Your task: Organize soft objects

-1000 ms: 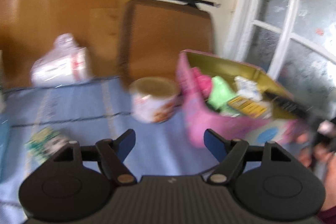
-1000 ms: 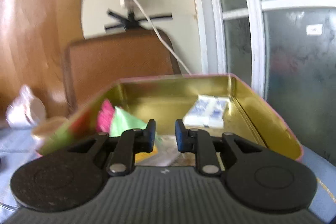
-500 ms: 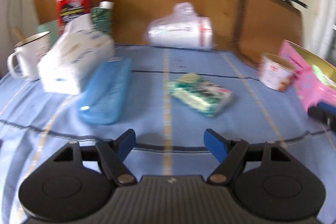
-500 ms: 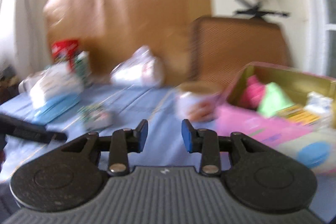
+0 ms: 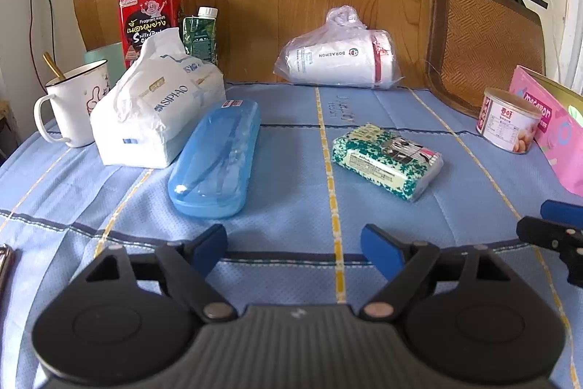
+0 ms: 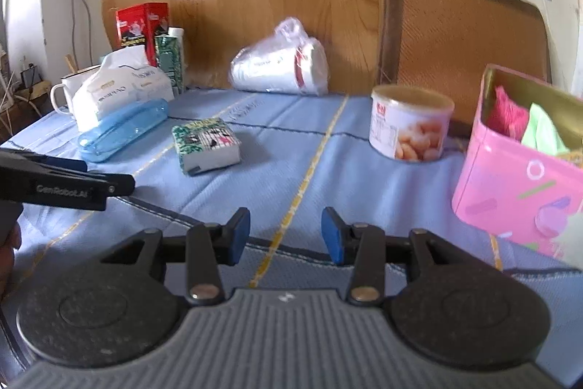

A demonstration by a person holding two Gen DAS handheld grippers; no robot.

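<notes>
A green-and-white patterned tissue pack (image 5: 388, 161) lies on the blue cloth, ahead and right of my open, empty left gripper (image 5: 294, 248); it also shows in the right wrist view (image 6: 206, 144). A white soft tissue bag (image 5: 156, 112) sits at the left. The pink tin box (image 6: 524, 163) at the right holds pink and green soft items. My right gripper (image 6: 286, 236) is open and empty above the cloth, left of the box. The left gripper's arm (image 6: 62, 185) shows at the right view's left edge.
A blue plastic case (image 5: 216, 157) lies beside the tissue bag. A white mug (image 5: 74, 102), red tin (image 5: 149, 19) and green carton (image 5: 200, 35) stand at back left. Bagged cups (image 5: 342, 55) lie at the back. A food can (image 6: 410, 123) stands by the pink box.
Both grippers swung left, away from the pink box, toward the middle of the table. My right gripper opened wider. My left gripper stayed open.
</notes>
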